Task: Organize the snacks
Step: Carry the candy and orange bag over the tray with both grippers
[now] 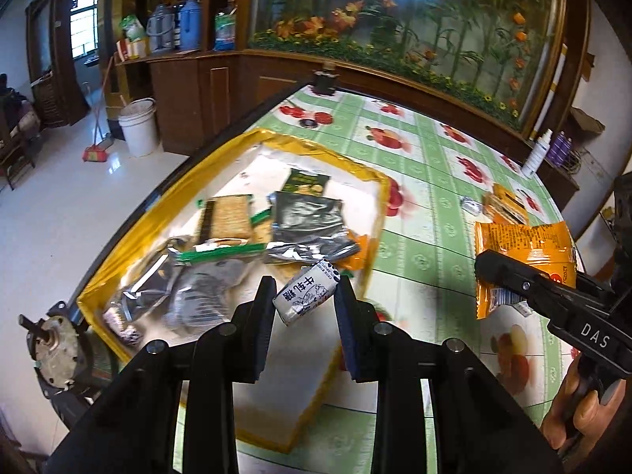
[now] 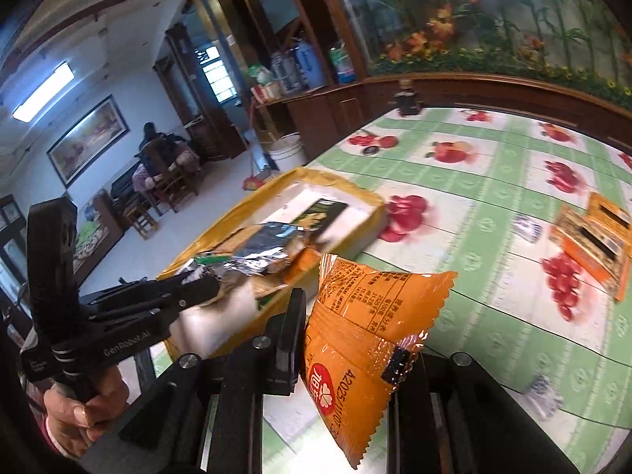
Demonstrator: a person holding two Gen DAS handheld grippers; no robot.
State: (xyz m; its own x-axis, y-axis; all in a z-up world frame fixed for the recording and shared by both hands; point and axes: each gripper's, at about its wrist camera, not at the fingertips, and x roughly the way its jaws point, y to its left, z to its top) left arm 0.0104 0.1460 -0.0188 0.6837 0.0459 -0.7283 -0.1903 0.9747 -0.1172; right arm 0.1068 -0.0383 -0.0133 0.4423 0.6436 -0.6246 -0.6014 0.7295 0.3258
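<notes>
White candy (image 1: 306,291) pinched in left gripper (image 1: 305,296), above box (image 1: 118,272) near edge. Orange packet (image 2: 367,355) clamped in right gripper (image 2: 347,351), above tablecloth (image 2: 493,276); box at its 10 o'clock. Orange wrappers (image 2: 596,237) at 2 o'clock.

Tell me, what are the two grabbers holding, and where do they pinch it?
The left gripper pinches a white candy across its middle. The right gripper pinches an orange packet near its bottom end.
</notes>
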